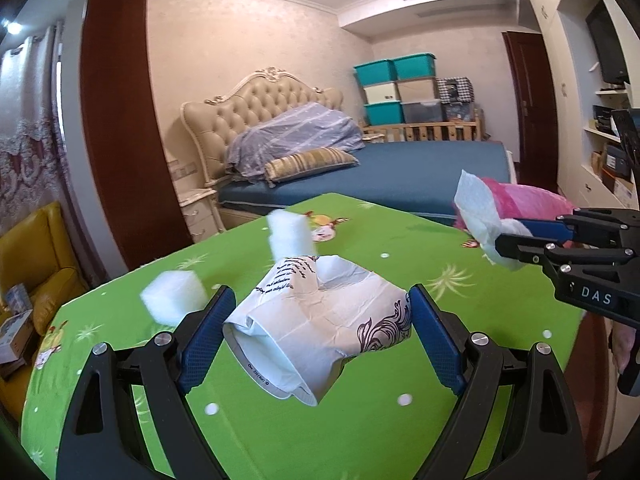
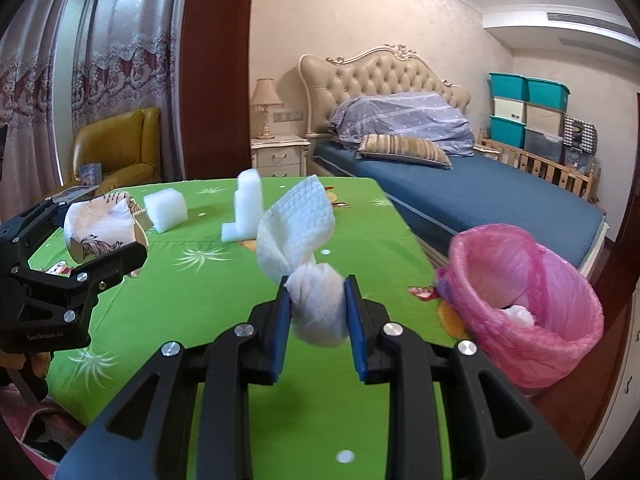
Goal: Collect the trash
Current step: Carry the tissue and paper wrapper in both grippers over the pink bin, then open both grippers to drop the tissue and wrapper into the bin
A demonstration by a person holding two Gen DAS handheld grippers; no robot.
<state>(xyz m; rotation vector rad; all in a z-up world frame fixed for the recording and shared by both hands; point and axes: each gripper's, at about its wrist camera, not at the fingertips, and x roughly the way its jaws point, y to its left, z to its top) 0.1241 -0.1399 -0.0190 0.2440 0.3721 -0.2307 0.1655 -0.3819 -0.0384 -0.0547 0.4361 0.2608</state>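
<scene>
Left claw (image 1: 320, 344), seen from its own wrist camera, stands spread wide around a crumpled paper cup (image 1: 320, 328), its blue pads pressing the cup's two sides, so the cup is held above the green counter (image 1: 360, 432). Beyond it two white foam blocks (image 1: 172, 298) sit on the counter toward the far left edge, one low and one standing taller. At the right of this view the right claw (image 1: 508, 250) comes in with a white paper towel (image 1: 480, 212) in its tips, and only a sliver of the pink-lined bin (image 1: 524, 200) shows behind it. From the right wrist view the right claw (image 2: 316, 308) is pressed nearly together, pinching the wadded end of the paper towel (image 2: 304, 240), whose loose end fans upward. Here the pink-lined bin (image 2: 560, 352) shows fully, at the counter's right edge, mouth open, with something white already inside; the left claw (image 2: 132, 254) and its paper cup (image 2: 100, 232) appear at the left. The step in hand looks like carrying both pieces to the bin. Doing it well means bringing the towel right over the mouth before letting go, since its loose end could catch the rim, then following with the cup. Only this view shows the bin's opening and contents; only the left view shows the cup's grip clearly.
</scene>
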